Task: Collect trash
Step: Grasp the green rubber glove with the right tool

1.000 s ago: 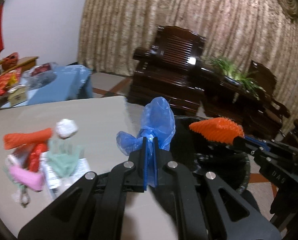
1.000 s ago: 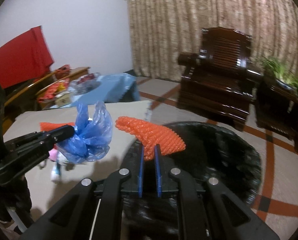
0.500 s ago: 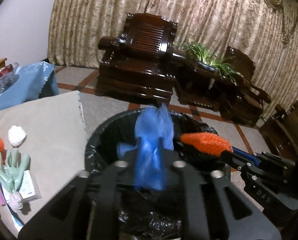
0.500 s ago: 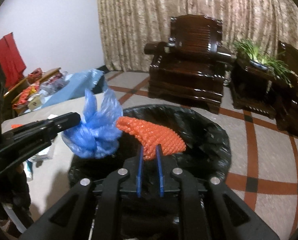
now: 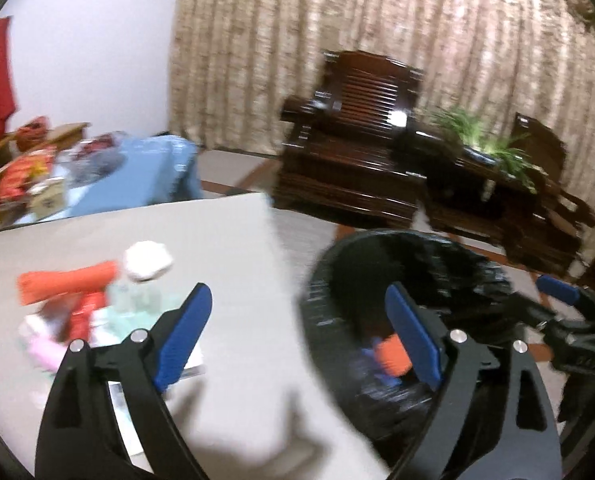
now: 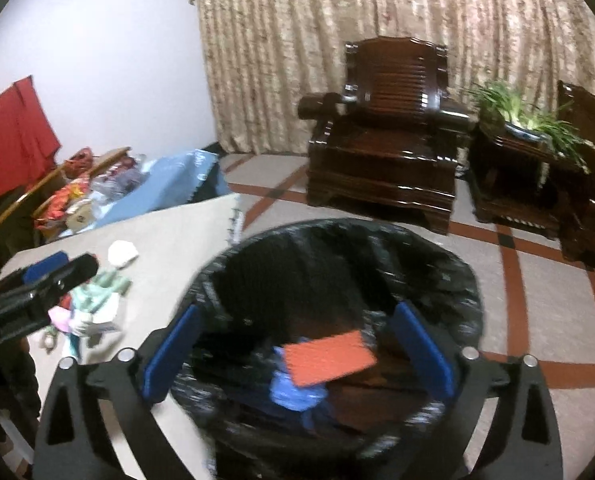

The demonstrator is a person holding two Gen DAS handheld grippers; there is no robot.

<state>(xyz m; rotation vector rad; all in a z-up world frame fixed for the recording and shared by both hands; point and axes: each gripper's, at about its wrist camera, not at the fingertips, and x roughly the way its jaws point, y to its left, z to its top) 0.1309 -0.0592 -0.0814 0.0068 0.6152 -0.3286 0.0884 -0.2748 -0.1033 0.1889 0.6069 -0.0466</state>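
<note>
Both grippers tilt downward over the black-lined trash bin, which stands just beside the counter. The right gripper hangs above the bin's mouth; its jaws have just been opening and now stand wide with nothing between them. Below it, inside the bin, the orange foam net lies flat on top of the crumpled blue plastic bag. The left gripper straddles the counter edge and the bin rim (one finger over each); its jaws have also just been opening and are wide and empty. More trash sits in a pile on the counter, near the left gripper's left finger.
</note>
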